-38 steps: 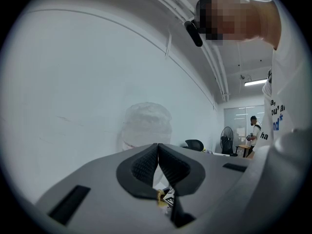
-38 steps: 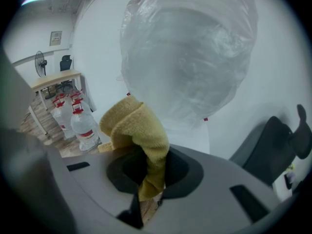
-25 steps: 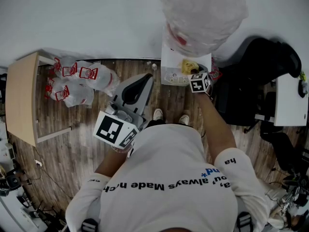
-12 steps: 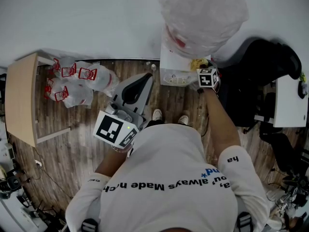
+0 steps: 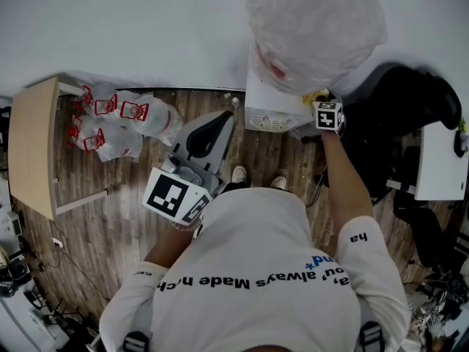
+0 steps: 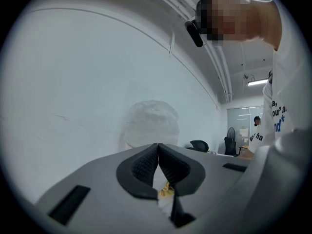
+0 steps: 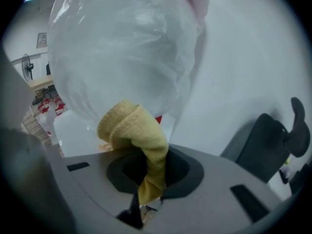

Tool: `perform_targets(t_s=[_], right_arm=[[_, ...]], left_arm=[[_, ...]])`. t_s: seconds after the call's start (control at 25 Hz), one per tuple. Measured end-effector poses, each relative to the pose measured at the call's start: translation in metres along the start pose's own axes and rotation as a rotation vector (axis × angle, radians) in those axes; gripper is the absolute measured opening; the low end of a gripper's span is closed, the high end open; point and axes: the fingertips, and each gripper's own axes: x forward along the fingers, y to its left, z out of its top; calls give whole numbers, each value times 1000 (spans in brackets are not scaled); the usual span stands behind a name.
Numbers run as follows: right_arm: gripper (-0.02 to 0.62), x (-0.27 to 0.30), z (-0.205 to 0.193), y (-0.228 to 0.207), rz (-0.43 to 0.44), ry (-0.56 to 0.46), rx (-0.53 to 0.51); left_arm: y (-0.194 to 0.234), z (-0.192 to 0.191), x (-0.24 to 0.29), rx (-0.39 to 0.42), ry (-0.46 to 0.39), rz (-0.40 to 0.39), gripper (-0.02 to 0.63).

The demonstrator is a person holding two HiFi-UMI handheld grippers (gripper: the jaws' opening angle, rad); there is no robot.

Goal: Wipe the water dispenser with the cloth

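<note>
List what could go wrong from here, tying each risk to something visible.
1. The right gripper pinches only a narrow fold of the yellow cloth; rubbing may pull it free.
2. The cloth is close to the plastic-wrapped bottle and could snag the wrap.
3. The left gripper, shut and empty, is off the water dispenser, so a push might rock it.

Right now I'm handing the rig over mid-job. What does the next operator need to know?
Right gripper: jaws shut on the yellow cloth, held at the top right edge of the water dispenser, beside the base of its plastic-covered bottle. Contact is unclear.
Left gripper: jaws together, empty, held back from the dispenser and pointing toward it.
Done: cloth is gripped and at the dispenser. How much is wiped cannot be told.
Left: wipe the body's top, front and sides.
</note>
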Motion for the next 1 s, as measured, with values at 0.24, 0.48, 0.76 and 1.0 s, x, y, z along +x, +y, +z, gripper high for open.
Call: perform_targets(t_s=[0.24, 0.48, 0.76, 1.0], right_arm=[[61, 15, -1, -1, 42, 16, -25], [57, 19, -2, 1, 65, 5, -49], [49, 17, -7, 3, 58, 2, -77], [46, 12, -16, 4, 55, 19, -93]], left_arm=[[8, -1, 9, -3, 6, 13, 20], [11, -2, 14, -5, 11, 18, 20], [1, -5, 19, -5, 16, 1, 20], [-5, -4, 19, -2, 14, -3, 20]])
